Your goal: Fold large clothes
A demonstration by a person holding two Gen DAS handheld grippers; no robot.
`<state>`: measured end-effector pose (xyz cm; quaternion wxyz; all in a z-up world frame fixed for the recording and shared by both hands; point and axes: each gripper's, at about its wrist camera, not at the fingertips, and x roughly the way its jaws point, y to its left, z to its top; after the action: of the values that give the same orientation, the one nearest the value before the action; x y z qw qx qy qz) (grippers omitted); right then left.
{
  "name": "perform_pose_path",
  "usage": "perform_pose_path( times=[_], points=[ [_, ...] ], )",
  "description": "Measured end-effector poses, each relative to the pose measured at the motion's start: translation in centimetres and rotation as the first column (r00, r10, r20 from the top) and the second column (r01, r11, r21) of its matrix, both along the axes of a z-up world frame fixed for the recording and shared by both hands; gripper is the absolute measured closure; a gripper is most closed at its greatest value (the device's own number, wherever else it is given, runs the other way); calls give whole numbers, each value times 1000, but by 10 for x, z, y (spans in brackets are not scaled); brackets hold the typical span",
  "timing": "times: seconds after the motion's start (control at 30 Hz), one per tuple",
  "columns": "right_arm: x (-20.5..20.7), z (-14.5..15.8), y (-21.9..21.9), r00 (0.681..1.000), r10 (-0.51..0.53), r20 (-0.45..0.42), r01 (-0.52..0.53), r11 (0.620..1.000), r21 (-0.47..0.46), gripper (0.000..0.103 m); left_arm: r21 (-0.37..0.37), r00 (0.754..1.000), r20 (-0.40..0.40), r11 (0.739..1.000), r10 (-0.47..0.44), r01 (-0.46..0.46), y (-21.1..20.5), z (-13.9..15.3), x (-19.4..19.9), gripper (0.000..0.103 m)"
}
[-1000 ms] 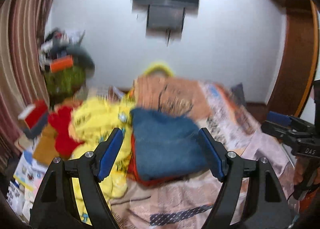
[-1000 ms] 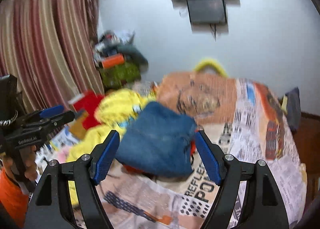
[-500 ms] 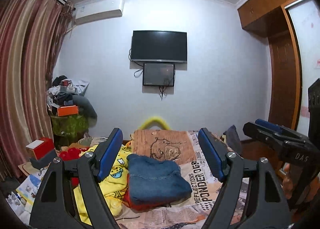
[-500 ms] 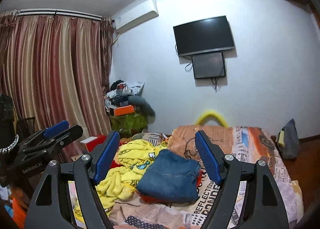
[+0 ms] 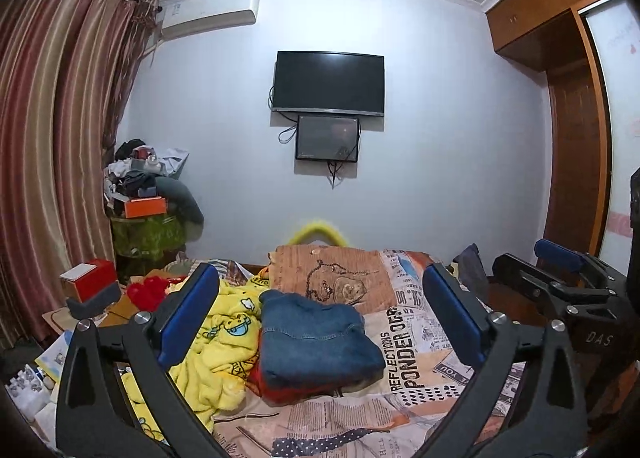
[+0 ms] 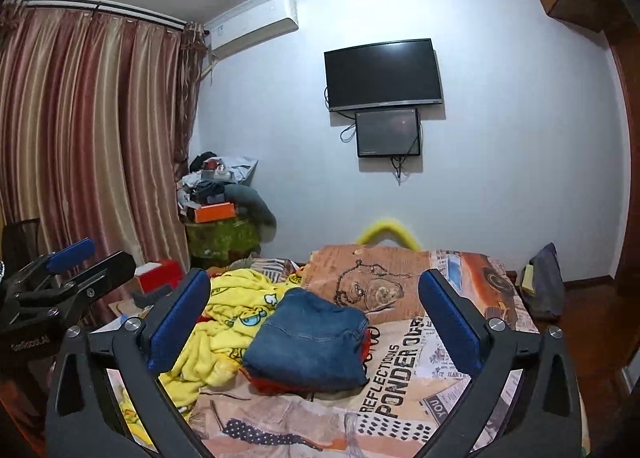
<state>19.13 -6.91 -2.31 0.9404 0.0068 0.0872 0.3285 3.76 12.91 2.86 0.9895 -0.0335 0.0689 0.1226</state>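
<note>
Folded blue jeans (image 5: 316,342) lie on a red garment (image 5: 276,390) on the bed, also in the right wrist view (image 6: 308,342). A crumpled yellow cartoon blanket (image 5: 216,346) lies to their left, also in the right wrist view (image 6: 224,330). My left gripper (image 5: 320,322) is open and empty, held above the near end of the bed. My right gripper (image 6: 314,318) is open and empty, beside it. Each gripper shows at the edge of the other's view: the right one (image 5: 560,282) and the left one (image 6: 68,274).
The bed has a newspaper-print cover (image 5: 408,362). A red box (image 5: 90,284) and papers lie at the left. A cluttered stand (image 5: 148,218) is by the striped curtain (image 5: 52,138). A TV (image 5: 328,84) hangs on the far wall. A wooden wardrobe (image 5: 576,162) stands right.
Both grippers have drawn back and tilted up from close over the jeans, so the wall and TV now show. Both stayed open and empty.
</note>
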Motion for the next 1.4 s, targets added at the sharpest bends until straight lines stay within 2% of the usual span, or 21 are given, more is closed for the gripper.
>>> perform_pose_path(
  times=[0.9,1.4],
  points=[
    [-5,-8,-12,999,-12,-45,11,1000,-9,0,18,999,-38,1000,11,-10,-3,-13,6,1],
    [-4,-7,-15,998,-18,-61,18,1000,-3,0,-2,998,-54,1000,-9,9,3,-15,11,1]
  ],
)
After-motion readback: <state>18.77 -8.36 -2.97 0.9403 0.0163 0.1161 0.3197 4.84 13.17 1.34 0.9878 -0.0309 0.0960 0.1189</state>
